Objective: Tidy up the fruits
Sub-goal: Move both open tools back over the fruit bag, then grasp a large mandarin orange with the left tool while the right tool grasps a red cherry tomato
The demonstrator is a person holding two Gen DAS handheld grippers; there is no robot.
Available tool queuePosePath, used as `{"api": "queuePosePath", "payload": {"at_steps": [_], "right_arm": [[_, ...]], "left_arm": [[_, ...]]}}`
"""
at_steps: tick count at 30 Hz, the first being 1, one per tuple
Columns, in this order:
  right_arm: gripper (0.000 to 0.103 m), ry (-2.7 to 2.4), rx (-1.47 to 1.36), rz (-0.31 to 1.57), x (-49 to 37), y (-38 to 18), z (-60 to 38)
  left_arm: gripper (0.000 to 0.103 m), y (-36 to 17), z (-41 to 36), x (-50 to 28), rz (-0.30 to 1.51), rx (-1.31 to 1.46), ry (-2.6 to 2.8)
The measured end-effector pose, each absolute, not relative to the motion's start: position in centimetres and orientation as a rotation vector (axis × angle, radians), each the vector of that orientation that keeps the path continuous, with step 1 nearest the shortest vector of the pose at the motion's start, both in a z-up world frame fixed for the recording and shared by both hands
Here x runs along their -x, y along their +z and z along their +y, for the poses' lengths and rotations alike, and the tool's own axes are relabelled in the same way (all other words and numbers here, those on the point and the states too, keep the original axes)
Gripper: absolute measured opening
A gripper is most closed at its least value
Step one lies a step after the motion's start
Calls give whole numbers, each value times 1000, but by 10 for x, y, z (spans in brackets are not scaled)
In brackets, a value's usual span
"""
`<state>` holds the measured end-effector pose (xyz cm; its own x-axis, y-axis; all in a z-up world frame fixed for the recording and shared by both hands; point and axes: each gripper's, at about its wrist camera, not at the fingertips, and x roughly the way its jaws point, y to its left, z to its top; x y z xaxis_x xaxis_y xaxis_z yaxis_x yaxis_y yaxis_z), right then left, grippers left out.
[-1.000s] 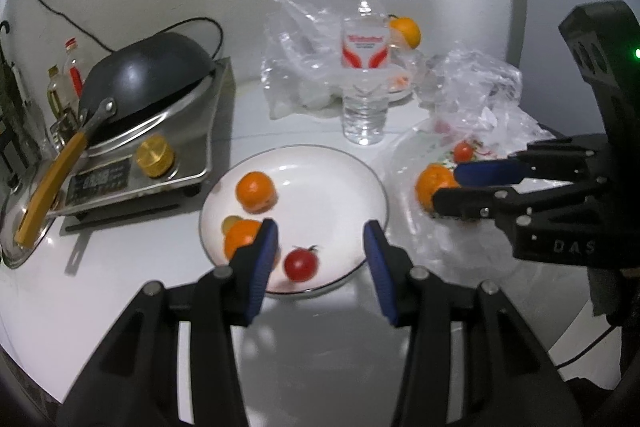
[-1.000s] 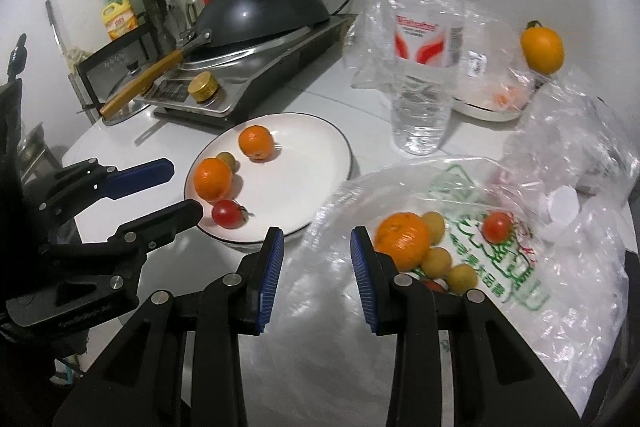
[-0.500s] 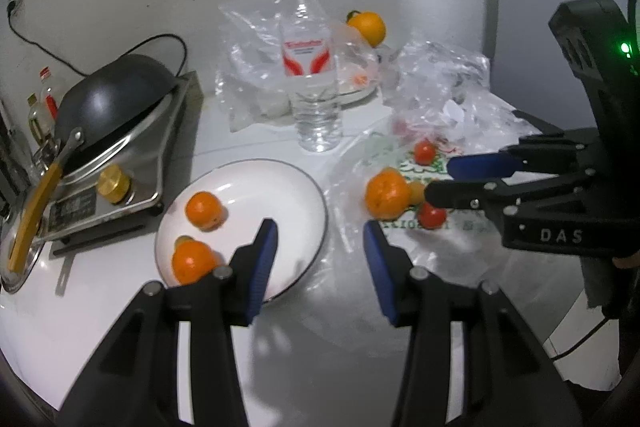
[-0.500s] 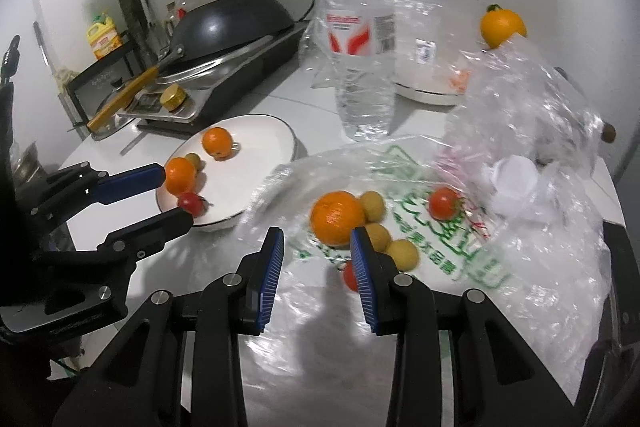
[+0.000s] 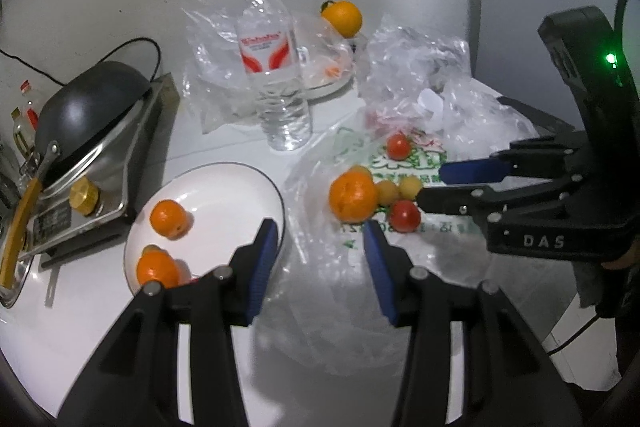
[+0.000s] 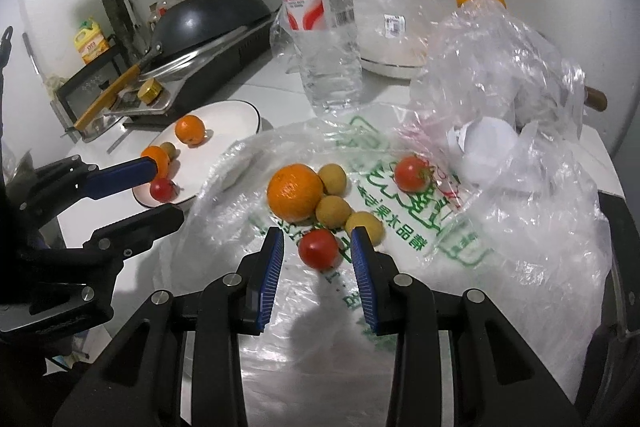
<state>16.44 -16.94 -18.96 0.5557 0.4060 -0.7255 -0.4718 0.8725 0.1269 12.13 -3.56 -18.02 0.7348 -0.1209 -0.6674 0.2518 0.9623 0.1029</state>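
Over the last second both pairs of tongs have swung away from the round white plate with the dark rim [image 5: 208, 183] toward the fruit lying on the flattened clear plastic bag with green print [image 6: 408, 239]. The right tongs [image 6: 318, 253], blue-padded and spread open with nothing held, now bracket the nearer red cherry tomato [image 6: 319, 248]; whether the pads touch it cannot be told. The left tongs [image 5: 320, 255] are also open and empty, hovering over the bag edge between the plate and the large orange tangerine [image 5: 353, 195]. My reading is that the next fruit to go to the plate is this tomato, and the grasp is about to be made.

On the plate, counted in the right view: two small orange tangerines [image 6: 191, 130], one small yellow-green round fruit [image 6: 168, 149], one red cherry tomato [image 6: 162, 189]. On the bag: one large tangerine, three small tan round fruits [image 6: 333, 211], two red tomatoes, the farther one [image 6: 411, 173] near the crumpled clear plastic [image 6: 500, 67]. One more orange fruit [image 5: 341, 17] sits at the back of the surface behind a clear water bottle with a red label [image 5: 272, 67]
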Motion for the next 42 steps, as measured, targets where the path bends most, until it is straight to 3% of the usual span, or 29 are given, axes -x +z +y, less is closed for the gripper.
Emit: {"api": "queuePosePath", "payload": {"at_steps": [15, 21, 42], "right_arm": [[36, 550, 92, 914, -185, -219, -157], [30, 563, 104, 929, -189, -224, -155], [29, 541, 59, 856, -188, -202, -191]], "left_arm": [[46, -190, -37, -129, 738, -199, -222], [46, -194, -40, -134, 752, -202, -229], [46, -197, -70, -160, 755, -259, -263]]}}
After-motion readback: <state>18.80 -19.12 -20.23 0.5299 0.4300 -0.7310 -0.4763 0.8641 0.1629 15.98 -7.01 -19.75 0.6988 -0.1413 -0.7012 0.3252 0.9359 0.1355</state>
